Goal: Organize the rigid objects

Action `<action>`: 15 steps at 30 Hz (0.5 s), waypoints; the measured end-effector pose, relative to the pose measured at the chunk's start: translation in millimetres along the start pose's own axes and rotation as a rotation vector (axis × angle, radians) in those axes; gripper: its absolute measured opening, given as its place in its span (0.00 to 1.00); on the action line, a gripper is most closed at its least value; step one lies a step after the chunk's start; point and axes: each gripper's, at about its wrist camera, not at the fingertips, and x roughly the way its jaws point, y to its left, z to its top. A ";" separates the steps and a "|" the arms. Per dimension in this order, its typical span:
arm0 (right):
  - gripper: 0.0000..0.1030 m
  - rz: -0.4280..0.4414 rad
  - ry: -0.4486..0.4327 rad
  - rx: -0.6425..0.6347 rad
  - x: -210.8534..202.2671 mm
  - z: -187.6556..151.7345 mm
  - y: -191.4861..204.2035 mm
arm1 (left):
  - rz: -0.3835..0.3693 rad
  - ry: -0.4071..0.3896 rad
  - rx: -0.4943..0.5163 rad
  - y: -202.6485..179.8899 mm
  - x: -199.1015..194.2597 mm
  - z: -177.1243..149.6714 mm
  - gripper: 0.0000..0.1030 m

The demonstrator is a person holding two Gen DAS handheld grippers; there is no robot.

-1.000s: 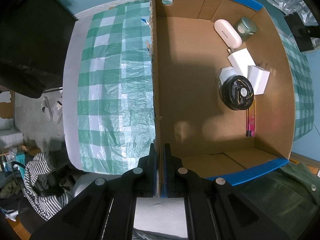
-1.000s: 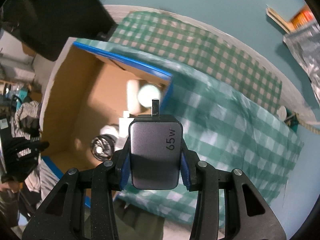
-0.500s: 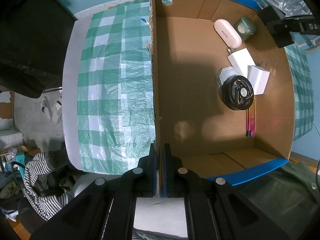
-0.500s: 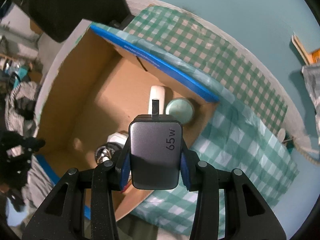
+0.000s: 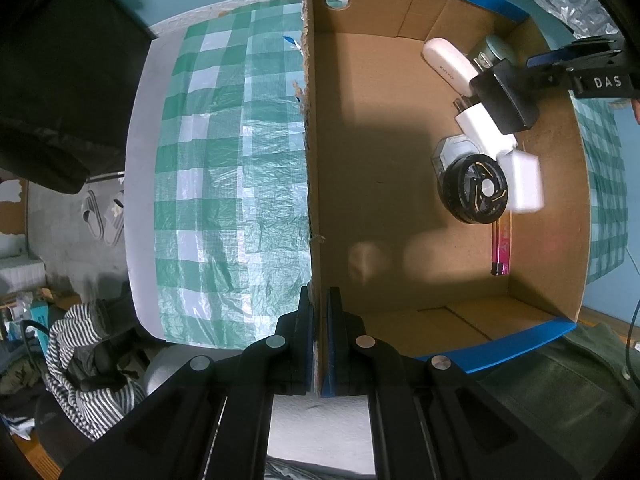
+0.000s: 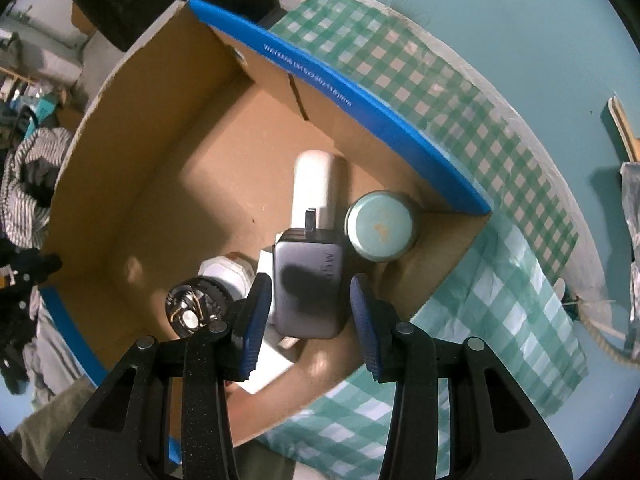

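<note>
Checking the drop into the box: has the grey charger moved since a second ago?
Yes. The grey charger was over the box's blue rim; now it lies lower, inside the cardboard box, beside the teal tin, with the right tongs open around it.

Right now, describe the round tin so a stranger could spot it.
Find the blue-edged cardboard box on the green checked cloth. In its corner, beside a white oblong case, stands the round tin; its pale teal lid sets it apart from the white and black things nearby.

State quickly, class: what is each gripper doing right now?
Left gripper: closed on the cardboard box wall.
Right gripper: open, grey charger loose between its fingers.
</note>
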 end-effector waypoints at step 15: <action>0.52 0.001 -0.098 0.082 -37.8 -18.3 -11.6 | 0.001 0.003 -0.003 0.5 0.1 1.2 0.04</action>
